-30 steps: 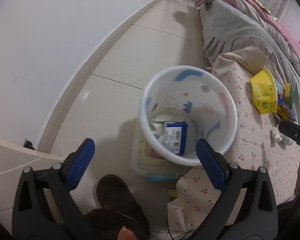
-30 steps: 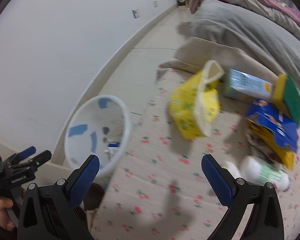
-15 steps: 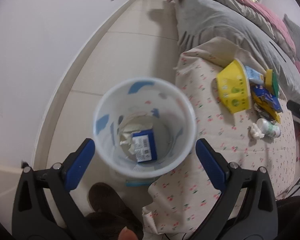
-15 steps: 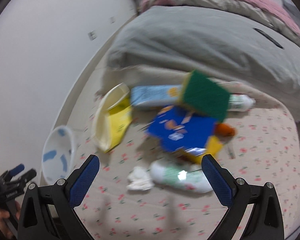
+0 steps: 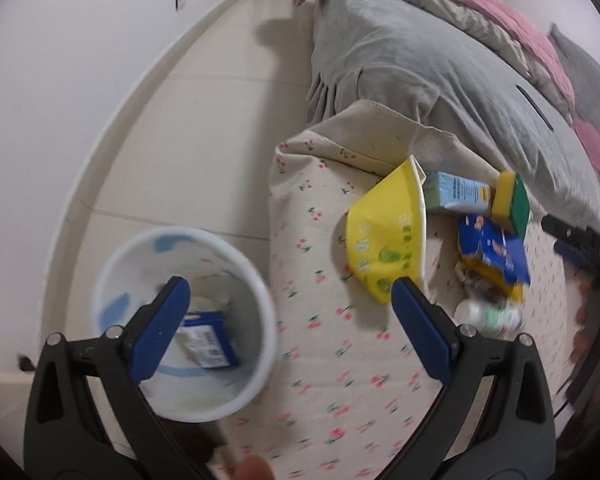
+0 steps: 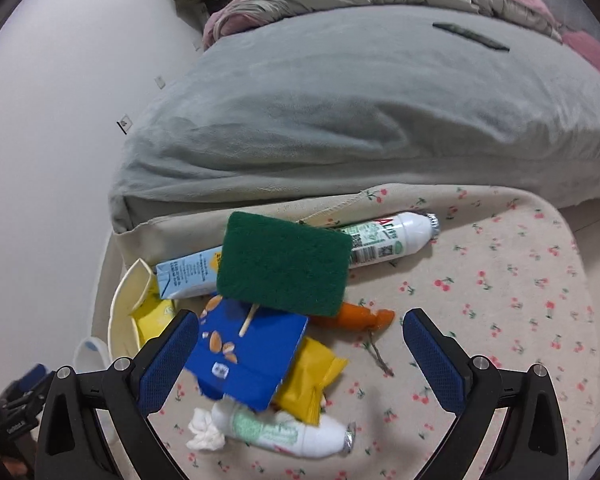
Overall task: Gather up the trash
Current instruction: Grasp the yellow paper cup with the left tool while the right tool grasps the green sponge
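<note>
I am hovering over the cherry-print tabletop [image 6: 500, 280] at the foot of the grey bed [image 6: 340, 112], where the trash is lying in one heap, with the white bin [image 5: 112, 280] standing on the floor just beside the tabletop's edge and already holding a blue packet [image 5: 212, 344]. My right claw [image 6: 300, 350] is hanging wide and empty above the pile; my left claw [image 5: 288, 322] is spread wide too, empty, straddling the bin rim and the cloth. The yellow bowl-shaped carton [image 6: 128, 312] is sitting nearest the bin. The green scouring sponge [image 6: 284, 264] is resting on top, overlapping the blue snack box [image 6: 252, 356], so I judge it the cleanest first pick: come straight down, pinch its long edges, lift without dragging the box. The white bottles [image 6: 284, 432] are rounder and likelier to roll, the crumpled tissue [image 6: 204, 436] lightest of all
</note>
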A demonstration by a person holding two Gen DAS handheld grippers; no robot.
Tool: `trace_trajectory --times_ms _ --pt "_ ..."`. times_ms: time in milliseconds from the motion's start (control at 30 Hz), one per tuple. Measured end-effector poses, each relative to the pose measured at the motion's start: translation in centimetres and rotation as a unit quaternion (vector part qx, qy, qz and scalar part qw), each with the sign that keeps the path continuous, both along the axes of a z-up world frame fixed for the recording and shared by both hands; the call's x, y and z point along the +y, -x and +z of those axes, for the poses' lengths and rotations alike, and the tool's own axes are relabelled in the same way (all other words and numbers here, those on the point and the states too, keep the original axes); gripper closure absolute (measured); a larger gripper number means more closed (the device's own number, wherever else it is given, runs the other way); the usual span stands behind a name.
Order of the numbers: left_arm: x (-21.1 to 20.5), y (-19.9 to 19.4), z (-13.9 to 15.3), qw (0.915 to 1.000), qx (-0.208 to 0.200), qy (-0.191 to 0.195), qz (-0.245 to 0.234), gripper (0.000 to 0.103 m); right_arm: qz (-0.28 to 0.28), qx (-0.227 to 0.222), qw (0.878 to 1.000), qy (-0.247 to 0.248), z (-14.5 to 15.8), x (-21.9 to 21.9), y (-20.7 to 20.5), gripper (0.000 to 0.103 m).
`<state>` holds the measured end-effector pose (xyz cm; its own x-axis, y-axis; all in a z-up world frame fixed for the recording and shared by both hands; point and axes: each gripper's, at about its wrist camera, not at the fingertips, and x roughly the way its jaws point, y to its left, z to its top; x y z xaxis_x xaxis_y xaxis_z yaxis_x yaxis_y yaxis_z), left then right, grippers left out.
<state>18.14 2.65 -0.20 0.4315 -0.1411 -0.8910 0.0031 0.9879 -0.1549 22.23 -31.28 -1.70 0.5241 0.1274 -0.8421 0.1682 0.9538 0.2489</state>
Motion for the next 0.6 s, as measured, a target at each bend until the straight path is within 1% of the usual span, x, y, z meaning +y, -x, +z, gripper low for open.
trace_trajectory --times_ms 33,133,200,300,367,400,500,567,600 --pt "-0.4 -0.7 -0.2 0.9998 0.004 0.022 0.001 0.003 0.000 0.000 1.000 -0.008 -0.1 -0.1 -0.4 0.000" --pt "-1.7 -1.7 -0.3 0.9991 0.007 0.042 0.002 0.007 -0.001 -0.003 0.999 -0.035 -0.6 -0.3 -1.6 0.000" --pt "-2.7 -2.4 -0.5 0.9986 0.009 0.052 -0.001 0.009 -0.004 -0.001 0.999 -0.047 -1.0 -0.4 -2.3 0.000" --pt "-4.1 -3.1 -1.2 0.9981 0.014 0.059 -0.009 0.014 -0.010 0.003 0.999 -0.048 -1.4 -0.3 -3.1 0.000" --pt "-4.7 -3.5 -1.6 0.9979 0.017 0.061 -0.013 0.022 -0.018 0.005 0.999 -0.041 -1.7 -0.3 -3.6 0.000" --pt "-5.1 -3.7 -1.9 0.9979 0.020 0.060 -0.015 0.024 -0.020 0.006 0.999 -0.040 -1.8 -0.4 -3.8 0.000" --pt "-5.5 -4.0 -2.6 0.9980 0.026 0.055 -0.017 0.037 -0.024 0.014 0.998 -0.049 -2.6 -0.2 -4.5 0.000" --pt "-5.4 -4.0 -3.0 0.9976 0.032 0.058 -0.016 0.051 -0.023 0.020 0.998 -0.054 -3.1 -0.1 -4.8 0.000" --pt "-5.4 -4.1 -3.2 0.9972 0.036 0.063 -0.017 0.054 -0.022 0.022 0.998 -0.054 -3.3 0.0 -5.0 0.000"
